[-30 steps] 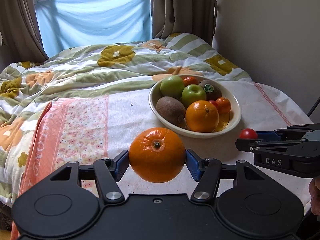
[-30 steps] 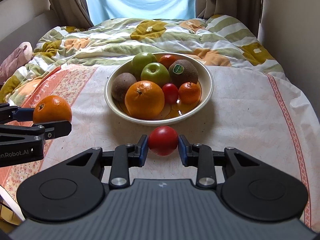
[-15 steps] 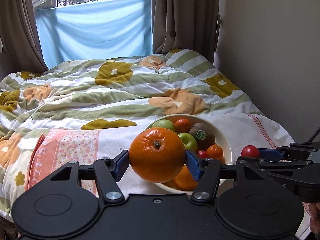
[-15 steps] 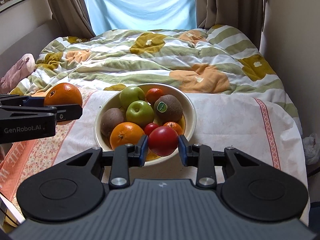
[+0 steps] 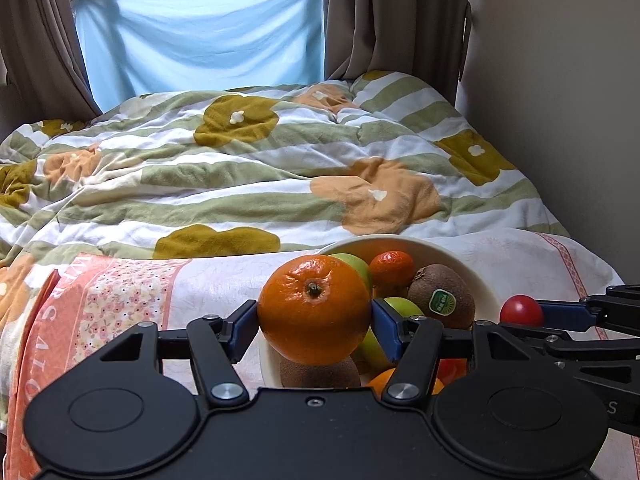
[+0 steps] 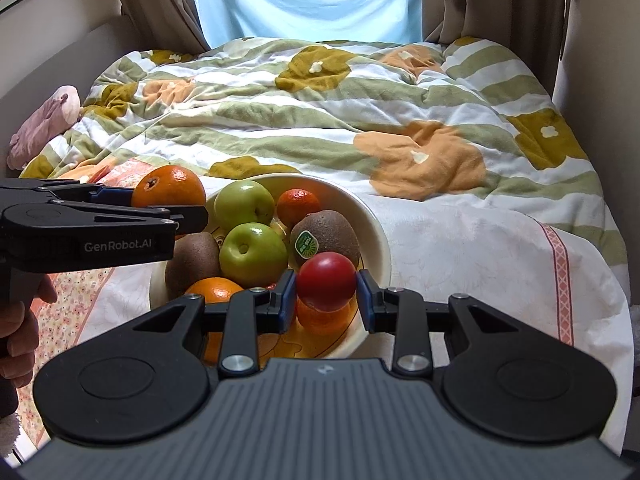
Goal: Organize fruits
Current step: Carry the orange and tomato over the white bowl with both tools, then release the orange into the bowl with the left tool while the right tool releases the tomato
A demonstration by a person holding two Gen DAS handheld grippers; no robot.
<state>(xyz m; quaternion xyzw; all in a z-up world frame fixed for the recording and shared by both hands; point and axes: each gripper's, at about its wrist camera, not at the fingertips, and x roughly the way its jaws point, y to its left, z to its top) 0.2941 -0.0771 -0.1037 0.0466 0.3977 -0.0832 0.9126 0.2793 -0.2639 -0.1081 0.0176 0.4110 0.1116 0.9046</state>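
Observation:
My left gripper is shut on a large orange and hangs over the left rim of the cream fruit bowl. My right gripper is shut on a small red tomato, above the bowl's near right side. In the bowl lie two green apples, a kiwi with a green sticker, a second kiwi, a mandarin and an orange. The left gripper with its orange shows at the left of the right wrist view.
The bowl stands on a white cloth with a pink floral band over the bed's foot. A green, white and orange flowered quilt covers the bed behind. A wall runs along the right. A pink soft toy lies at the far left.
Both grippers have moved forward with their fruit, from short of the bowl to above it. The bowl now sits low in both views, partly hidden under the jaws.

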